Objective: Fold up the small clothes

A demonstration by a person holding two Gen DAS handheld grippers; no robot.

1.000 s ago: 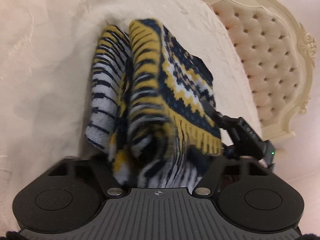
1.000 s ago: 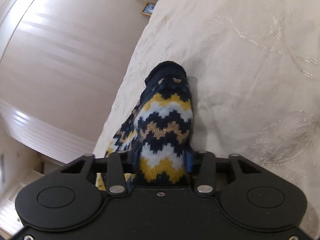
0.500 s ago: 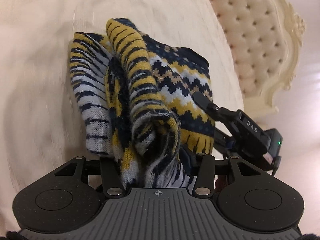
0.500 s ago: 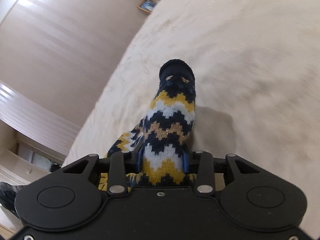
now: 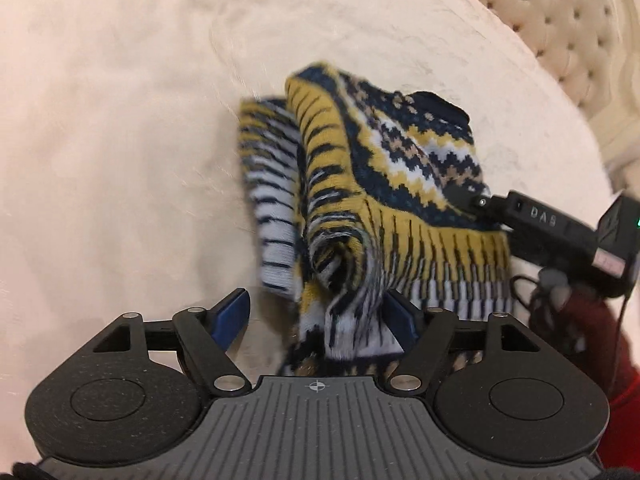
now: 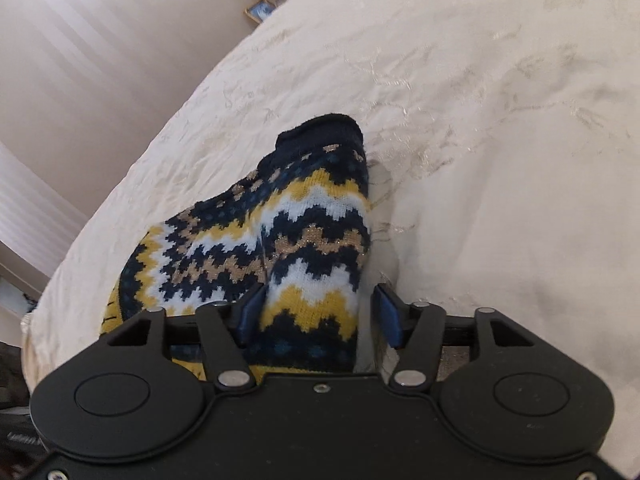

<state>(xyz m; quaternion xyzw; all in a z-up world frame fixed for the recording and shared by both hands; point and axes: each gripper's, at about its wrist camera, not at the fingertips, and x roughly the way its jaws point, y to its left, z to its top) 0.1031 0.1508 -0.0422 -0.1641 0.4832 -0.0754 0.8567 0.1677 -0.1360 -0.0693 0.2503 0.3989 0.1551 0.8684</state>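
Observation:
A small knit sweater [image 5: 400, 168] in navy, yellow and white zigzags lies bunched and partly folded on the cream bedspread [image 5: 120, 120]. My left gripper [image 5: 316, 300] is opening over its striped hem. The cloth hangs between the jaws against the right pad, and the left pad stands apart from it. The right wrist view shows the sweater [image 6: 312, 216] running away from my right gripper [image 6: 319, 294], which is opening too. Its left pad is at the knit and its right pad is off it. From the left wrist view that right gripper [image 5: 464, 198] reaches in from the right.
A tufted cream headboard [image 5: 560, 12] rises at the upper right. A person's hand in a red sleeve [image 5: 580, 320] holds the right gripper. The bedspread [image 6: 500, 160] ends at an edge on the left, with a pale wall [image 6: 100, 60] and a small picture frame [image 6: 259, 10] beyond.
Both grippers were shut on the sweater and have now spread their jaws. The lifted fold has slumped lower onto the bed. Both views have swung across the bed.

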